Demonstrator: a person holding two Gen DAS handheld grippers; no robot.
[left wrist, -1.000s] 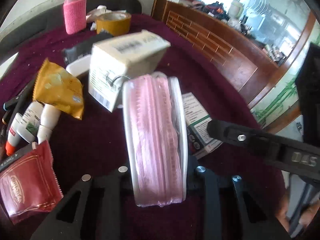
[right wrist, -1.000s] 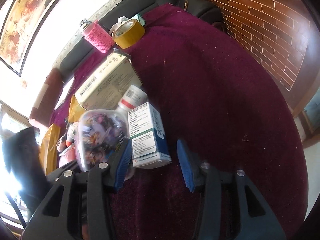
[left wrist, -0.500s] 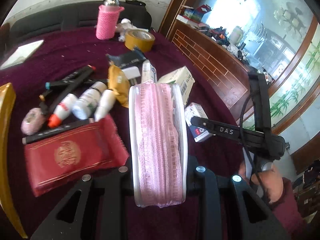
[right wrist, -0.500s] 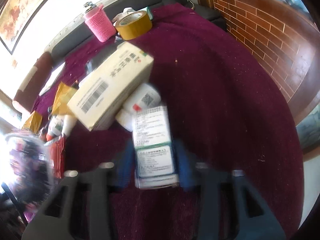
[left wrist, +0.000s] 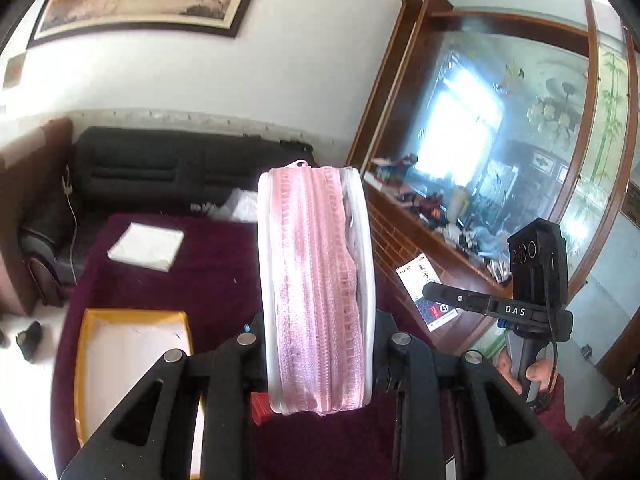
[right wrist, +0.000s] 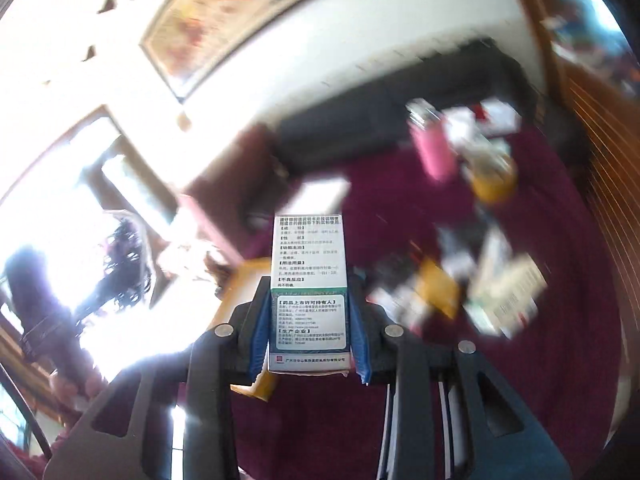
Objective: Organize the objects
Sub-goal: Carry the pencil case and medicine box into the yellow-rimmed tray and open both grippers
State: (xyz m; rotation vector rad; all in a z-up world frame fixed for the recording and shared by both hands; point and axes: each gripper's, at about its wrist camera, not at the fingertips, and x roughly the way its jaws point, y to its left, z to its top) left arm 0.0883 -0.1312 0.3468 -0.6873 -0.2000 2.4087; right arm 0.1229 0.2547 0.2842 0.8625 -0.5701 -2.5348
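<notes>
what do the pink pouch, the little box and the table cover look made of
Pink pouch: soft clear plastic sides, glossy, joined by a pink woven zipper band, going by its ribbed weave. Little box: thin printed cardboard, smooth, with crisp folded edges and text panels. Table cover: probably velvet-like cloth, matte maroon and faintly fuzzy.

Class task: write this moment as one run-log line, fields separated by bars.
left claw: shut on pink zip pouch | right claw: shut on medicine box | both lifted above table

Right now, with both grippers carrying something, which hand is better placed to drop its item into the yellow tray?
Left, probably. The left gripper, shut on the pink zip pouch, has the yellow tray close below it. The right gripper, shut on the medicine box, sees the tray farther ahead.
</notes>
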